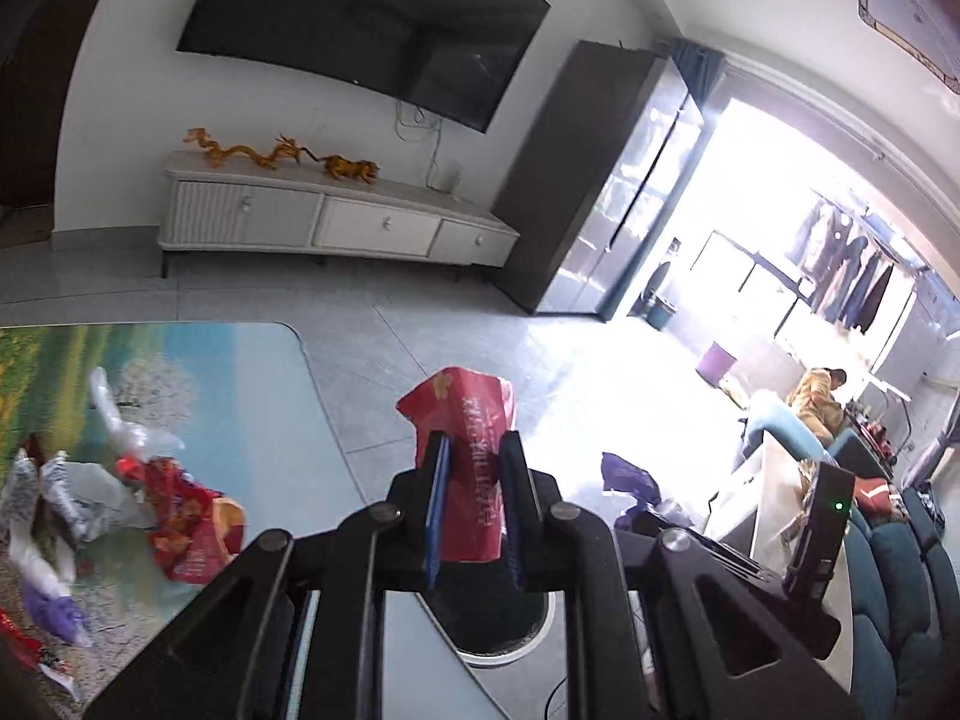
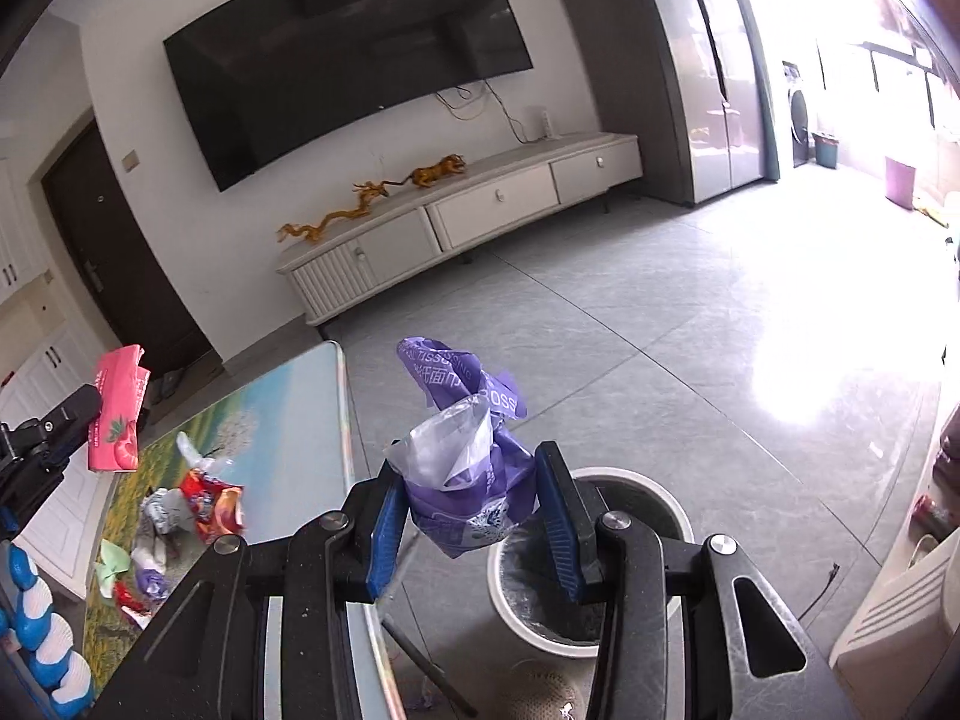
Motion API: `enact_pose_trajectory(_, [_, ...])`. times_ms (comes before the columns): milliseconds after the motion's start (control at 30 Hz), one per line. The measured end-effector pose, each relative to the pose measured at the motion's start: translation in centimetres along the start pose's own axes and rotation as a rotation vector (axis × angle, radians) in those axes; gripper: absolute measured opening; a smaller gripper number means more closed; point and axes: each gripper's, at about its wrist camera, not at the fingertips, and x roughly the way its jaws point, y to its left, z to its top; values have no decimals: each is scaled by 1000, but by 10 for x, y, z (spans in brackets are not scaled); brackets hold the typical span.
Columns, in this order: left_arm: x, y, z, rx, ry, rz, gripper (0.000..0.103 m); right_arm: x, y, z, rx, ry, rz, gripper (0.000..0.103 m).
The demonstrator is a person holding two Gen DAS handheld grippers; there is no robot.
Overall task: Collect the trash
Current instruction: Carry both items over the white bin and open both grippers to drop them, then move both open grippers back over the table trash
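Over bin [image 2: 600,600]: fingers [image 1: 474,516] gripping wrappers [image 1: 468,450].

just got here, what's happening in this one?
Trash pickup, mid-carry. The left gripper is shut on a red wrapper, and the right gripper is shut on a crumpled purple and clear plastic wrapper. Both are held off the table's edge over the floor, with the white-rimmed bin just below and beyond the right gripper. More wrappers lie in a pile on the table.
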Motion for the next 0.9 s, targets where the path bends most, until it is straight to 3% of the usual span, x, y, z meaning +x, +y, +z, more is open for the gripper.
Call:
enact_pose_trajectory(133, [66, -35, -15, 48, 119, -32, 16, 32, -41, -8, 71, 71, -35, 41])
enact_pose_trajectory(333, [136, -60, -30, 66, 227, -64, 19, 65, -69, -16, 114, 130, -67, 50])
enact_pose_trajectory(367, [146, -62, -31, 65, 242, -69, 22, 67, -73, -16, 120, 135, -74, 56])
enact_pose_trajectory(433, [158, -62, -31, 57, 256, -73, 50, 72, -78, -16, 132, 139, -87, 60])
enact_pose_trajectory(500, [164, -63, -30, 50, 251, -77, 56, 73, -83, -17, 143, 143, -92, 61])
enact_pose_trajectory(633, [162, -60, -27, 41, 238, -74, 56, 67, -86, -16, 162, 134, -95, 61])
enact_pose_trajectory(900, [112, -41, -17, 18, 160, -22, 56, 34, -56, 5, 135, 48, -42, 61])
